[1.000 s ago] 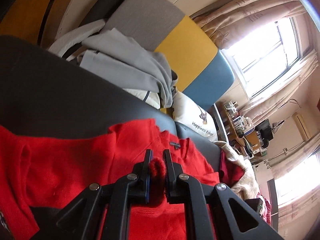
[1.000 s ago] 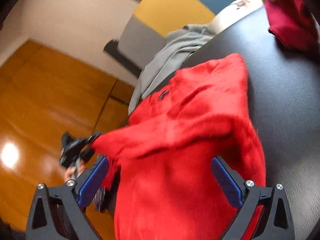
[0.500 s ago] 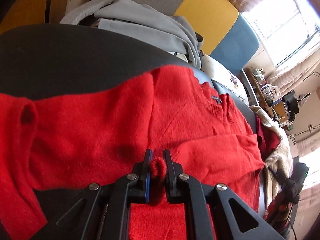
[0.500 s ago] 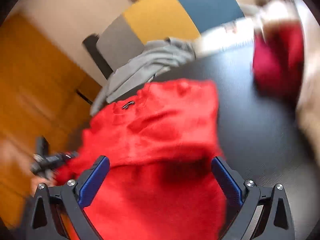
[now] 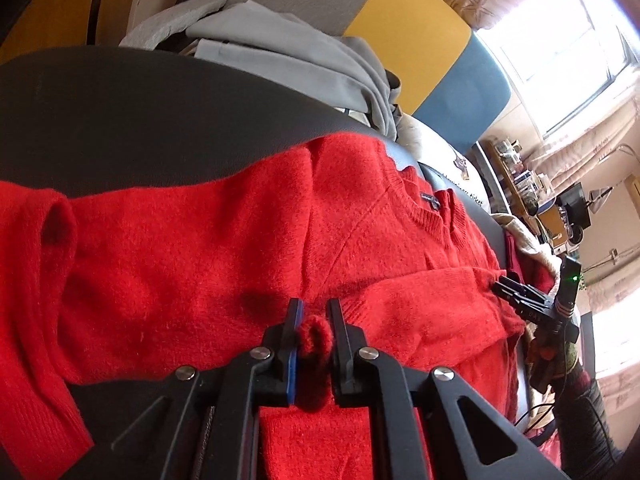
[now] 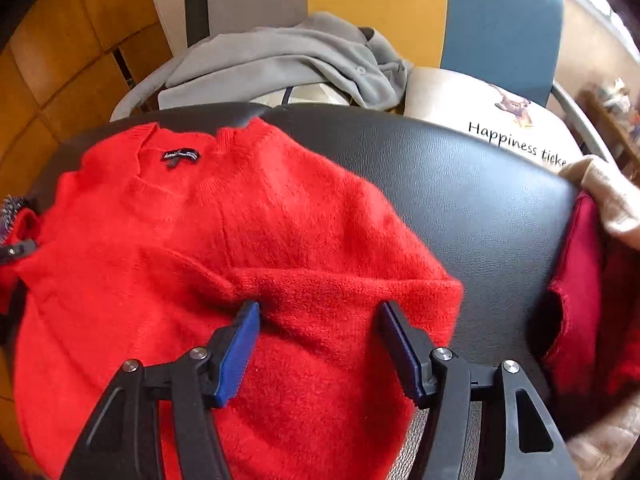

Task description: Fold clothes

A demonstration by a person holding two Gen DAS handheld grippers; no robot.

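A red knit sweater (image 5: pixel 200 248) lies spread on the black padded table (image 5: pixel 140 112), collar and label toward the far edge. My left gripper (image 5: pixel 314 312) is shut on a small bunched fold of its red knit. In the right wrist view the sweater (image 6: pixel 280 220) has one sleeve folded across the body. My right gripper (image 6: pixel 320 312) hangs over that sleeve with its jaws closing. The sleeve lies between the blue pads (image 6: pixel 240 332), which do not visibly pinch it. The right gripper (image 5: pixel 520 296) also shows at the sweater's right edge in the left wrist view.
A heap of grey clothing (image 6: pixel 288 52) lies on chairs beyond the table's far edge, beside a white cushion (image 6: pixel 480 112) with printed words. A dark red garment (image 6: pixel 580 280) and a beige one (image 6: pixel 608 196) sit at the table's right end. Bare black table (image 6: pixel 460 184) separates them from the sweater.
My right gripper swung across over the sweater, rolled, and its jaws narrowed around the folded sleeve. My left gripper sank with its fold still pinched, and the sweater now lies flatter.
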